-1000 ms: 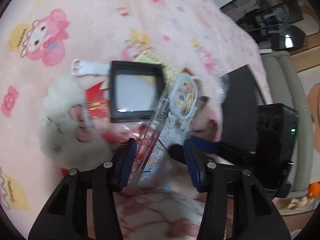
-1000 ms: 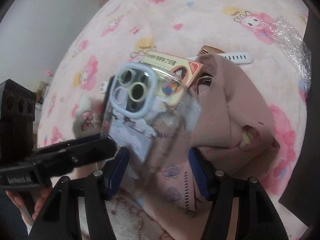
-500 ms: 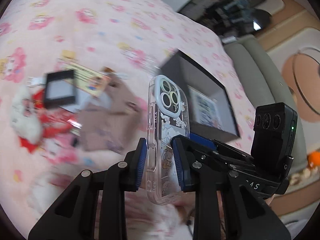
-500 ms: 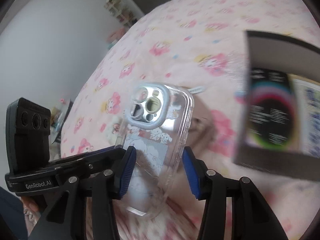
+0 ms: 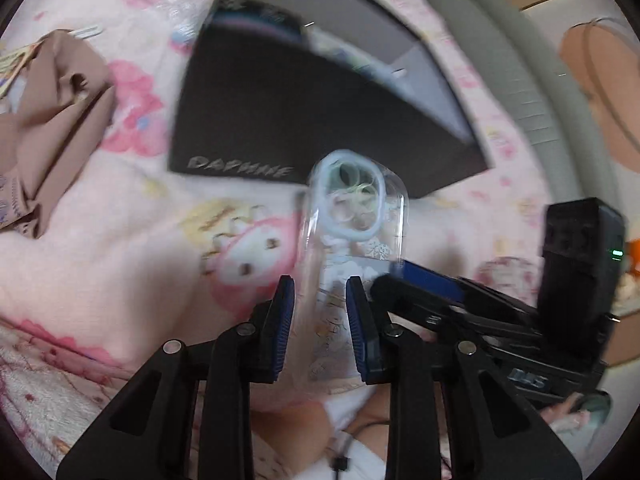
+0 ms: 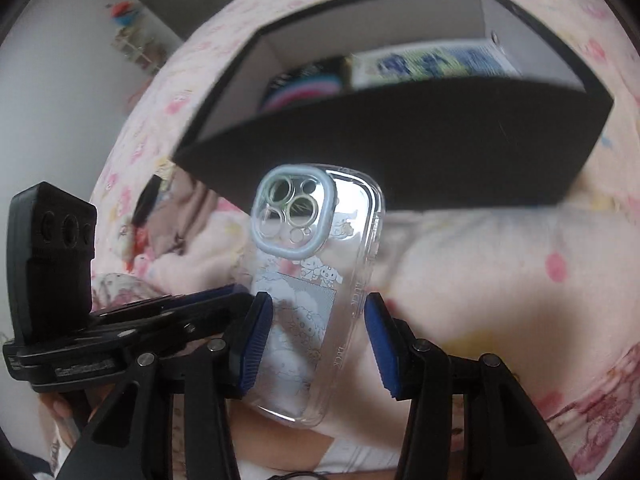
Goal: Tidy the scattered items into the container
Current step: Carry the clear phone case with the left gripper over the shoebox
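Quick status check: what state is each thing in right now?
phone case: lifted off the blanket, gripped from both sides
left gripper: shut on case
right gripper: shut on case
black box: open, packages inside
brown cloth: crumpled on blanket

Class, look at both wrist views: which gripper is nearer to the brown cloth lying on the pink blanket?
Left. The left gripper, shut on the clear phone case, is on the side of the brown cloth. The right gripper, beside it around the same case, is further from the cloth.
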Demonstrator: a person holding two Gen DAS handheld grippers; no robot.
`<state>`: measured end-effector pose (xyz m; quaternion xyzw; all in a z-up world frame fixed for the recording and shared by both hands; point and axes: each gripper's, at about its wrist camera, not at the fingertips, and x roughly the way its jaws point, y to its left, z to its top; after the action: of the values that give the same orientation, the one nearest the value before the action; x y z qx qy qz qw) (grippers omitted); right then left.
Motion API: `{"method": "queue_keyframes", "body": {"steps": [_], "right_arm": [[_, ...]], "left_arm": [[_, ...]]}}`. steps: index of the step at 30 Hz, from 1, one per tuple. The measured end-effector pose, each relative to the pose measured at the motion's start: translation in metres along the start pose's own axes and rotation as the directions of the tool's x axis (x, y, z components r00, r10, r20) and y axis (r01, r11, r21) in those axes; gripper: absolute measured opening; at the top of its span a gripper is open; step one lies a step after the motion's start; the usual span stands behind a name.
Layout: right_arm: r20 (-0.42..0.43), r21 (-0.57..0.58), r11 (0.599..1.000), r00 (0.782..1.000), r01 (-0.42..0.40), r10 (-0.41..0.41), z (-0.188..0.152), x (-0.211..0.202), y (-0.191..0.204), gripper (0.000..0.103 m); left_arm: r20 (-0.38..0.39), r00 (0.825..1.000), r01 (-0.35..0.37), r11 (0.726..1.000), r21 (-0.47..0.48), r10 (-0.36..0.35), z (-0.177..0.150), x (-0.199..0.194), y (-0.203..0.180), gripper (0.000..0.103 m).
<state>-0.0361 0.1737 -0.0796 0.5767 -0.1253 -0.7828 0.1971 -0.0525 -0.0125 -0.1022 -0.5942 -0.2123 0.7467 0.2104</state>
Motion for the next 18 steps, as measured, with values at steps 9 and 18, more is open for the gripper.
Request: {"method": "queue_keyframes", "body": {"steps": [9,18], "right_arm": [[-0.033,-0.044,0.998,0.999,0.04,-0.041,-0.011,0.013,-0.001,0.045],[0.05,-0.079,0.997,0.999,0.022,-0.018,-0.01,-0.018,0.002,0.037]], "left_arm": [[0.026,1.0,-0.011,1.0,0.005,0.011,-0.004,0.005,0.006,0.033],[0.044,0.998,0.032,0.995,0.095,-0.036,-0.01,-0.006,-0.041,0.029]]}}
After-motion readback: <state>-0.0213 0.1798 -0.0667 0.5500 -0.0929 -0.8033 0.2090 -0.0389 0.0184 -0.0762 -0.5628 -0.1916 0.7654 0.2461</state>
